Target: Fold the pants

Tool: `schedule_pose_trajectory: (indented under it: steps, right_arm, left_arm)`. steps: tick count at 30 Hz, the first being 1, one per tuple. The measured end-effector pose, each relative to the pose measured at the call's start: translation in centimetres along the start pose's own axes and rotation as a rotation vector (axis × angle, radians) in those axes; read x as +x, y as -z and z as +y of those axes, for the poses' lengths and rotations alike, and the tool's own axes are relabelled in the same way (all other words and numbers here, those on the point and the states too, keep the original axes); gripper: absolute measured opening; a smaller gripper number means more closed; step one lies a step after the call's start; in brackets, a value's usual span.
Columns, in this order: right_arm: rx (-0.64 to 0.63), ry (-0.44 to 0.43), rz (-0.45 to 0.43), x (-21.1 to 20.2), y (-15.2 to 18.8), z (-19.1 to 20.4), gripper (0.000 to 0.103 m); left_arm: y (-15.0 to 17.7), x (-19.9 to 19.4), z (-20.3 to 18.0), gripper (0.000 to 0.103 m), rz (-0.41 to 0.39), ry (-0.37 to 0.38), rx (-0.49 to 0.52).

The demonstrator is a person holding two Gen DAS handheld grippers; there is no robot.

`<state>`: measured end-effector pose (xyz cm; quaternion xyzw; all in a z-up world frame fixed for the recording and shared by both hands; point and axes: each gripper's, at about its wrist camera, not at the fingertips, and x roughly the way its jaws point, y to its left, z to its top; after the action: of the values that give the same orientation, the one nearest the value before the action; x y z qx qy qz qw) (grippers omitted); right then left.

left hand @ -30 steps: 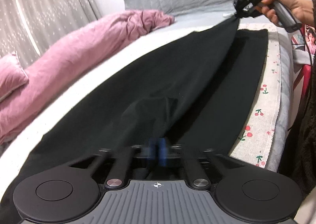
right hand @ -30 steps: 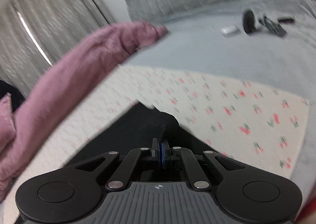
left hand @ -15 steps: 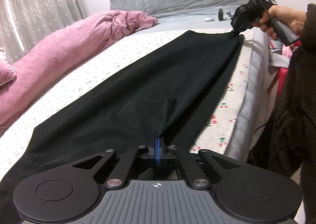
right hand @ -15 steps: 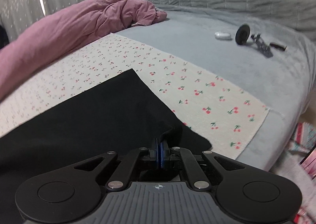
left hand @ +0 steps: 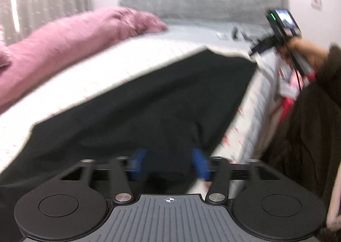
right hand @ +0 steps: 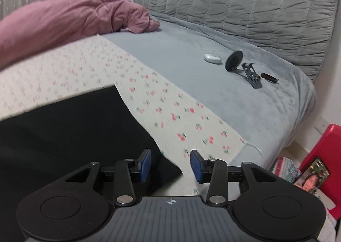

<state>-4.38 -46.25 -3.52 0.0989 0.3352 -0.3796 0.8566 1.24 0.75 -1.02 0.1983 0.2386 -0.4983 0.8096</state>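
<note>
Black pants (left hand: 149, 96) lie flat and long on the cherry-print sheet (left hand: 102, 69) along the bed's near edge. My left gripper (left hand: 169, 165) is open, its blue pads either side of the pants' near end, holding nothing. My right gripper (right hand: 170, 165) is open and empty just above the pants' far corner (right hand: 74, 131). In the left wrist view the right gripper (left hand: 259, 46) shows hand-held just off the pants' far right corner.
A pink duvet (right hand: 70, 20) lies along the left. A grey blanket (right hand: 202, 84) and grey headboard (right hand: 245, 3) are beyond, with a white case (right hand: 212, 58), a black stand (right hand: 245, 67) and a small dark item (right hand: 269, 76). A red box (right hand: 319, 156) sits beside the bed.
Both grippers have opened and let go of the pants, which now lie flat on the sheet. Both have drawn slightly back from the cloth.
</note>
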Motion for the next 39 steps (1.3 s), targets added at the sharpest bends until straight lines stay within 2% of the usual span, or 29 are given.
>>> schedule_pose_trajectory:
  steps: [2, 4, 5, 6, 10, 15, 20, 22, 24, 25, 27, 28, 31, 35, 36, 38, 39]
  right_arm:
    - [0.007, -0.034, -0.012, 0.1, -1.0, 0.2, 0.051]
    - [0.010, -0.072, -0.027, 0.5, -2.1, 0.8, 0.058]
    - [0.013, -0.097, -0.031, 0.8, -2.6, 1.1, 0.066]
    - [0.017, -0.119, -0.031, 1.3, -3.1, 1.5, 0.068]
    - [0.032, -0.229, -0.015, 3.9, -5.1, 3.0, 0.068]
    - [0.060, -0.287, -0.011, 8.3, -6.9, 3.4, 0.068]
    - [0.044, -0.317, 0.027, 12.5, -6.6, 3.1, 0.067]
    - [0.038, -0.356, 0.025, 13.3, -6.6, 3.1, 0.069]
    - [0.007, -0.377, 0.007, 13.7, -6.8, 3.3, 0.058]
    - [-0.001, -0.389, 0.003, 13.9, -6.9, 3.5, 0.055]
    - [-0.012, -0.414, -0.005, 14.2, -7.1, 3.7, 0.042]
    - [-0.022, -0.429, -0.011, 14.2, -7.1, 4.0, 0.040]
    - [-0.059, -0.432, -0.024, 14.3, -7.2, 4.7, 0.040]
    - [-0.072, -0.452, -0.034, 14.6, -7.3, 5.2, 0.040]
    - [-0.075, -0.453, -0.037, 14.6, -7.2, 5.3, 0.032]
    - [-0.075, -0.477, -0.041, 14.5, -7.3, 5.4, 0.010]
    - [-0.055, -0.477, -0.042, 14.3, -7.4, 5.4, 0.009]
  left_arm:
    - [-0.7, -0.8, 1.8, 0.065, -0.034, -0.039, -0.041]
    - [-1.5, -1.0, 3.7, 0.067, -0.036, -0.101, -0.079]
    - [-2.0, -0.9, 5.0, 0.068, -0.031, -0.138, -0.102]
    - [-2.3, -0.6, 6.3, 0.068, -0.026, -0.165, -0.125]
    - [-3.0, 1.1, 11.4, 0.068, 0.016, -0.277, -0.202]
    - [-2.8, 3.9, 18.2, 0.068, 0.091, -0.366, -0.290]
    - [-1.6, 6.3, 23.5, 0.066, 0.141, -0.387, -0.377]
    - [-1.3, 7.2, 25.0, 0.063, 0.163, -0.379, -0.406]
    - [-1.0, 8.1, 25.9, 0.062, 0.173, -0.354, -0.421]
    - [-0.8, 8.3, 26.1, 0.058, 0.176, -0.338, -0.424]
    - [-0.8, 9.0, 26.6, 0.051, 0.179, -0.288, -0.435]
    - [-0.8, 9.2, 26.7, 0.043, 0.180, -0.270, -0.439]
    - [-0.7, 9.6, 26.9, 0.027, 0.161, -0.216, -0.473]
    - [-0.8, 10.2, 26.8, 0.022, 0.159, -0.201, -0.472]
    - [-0.9, 10.4, 26.9, 0.019, 0.156, -0.201, -0.479]
    - [-0.9, 10.5, 27.0, 0.013, 0.149, -0.207, -0.507]
    - [-0.9, 10.5, 27.0, 0.008, 0.146, -0.220, -0.527]
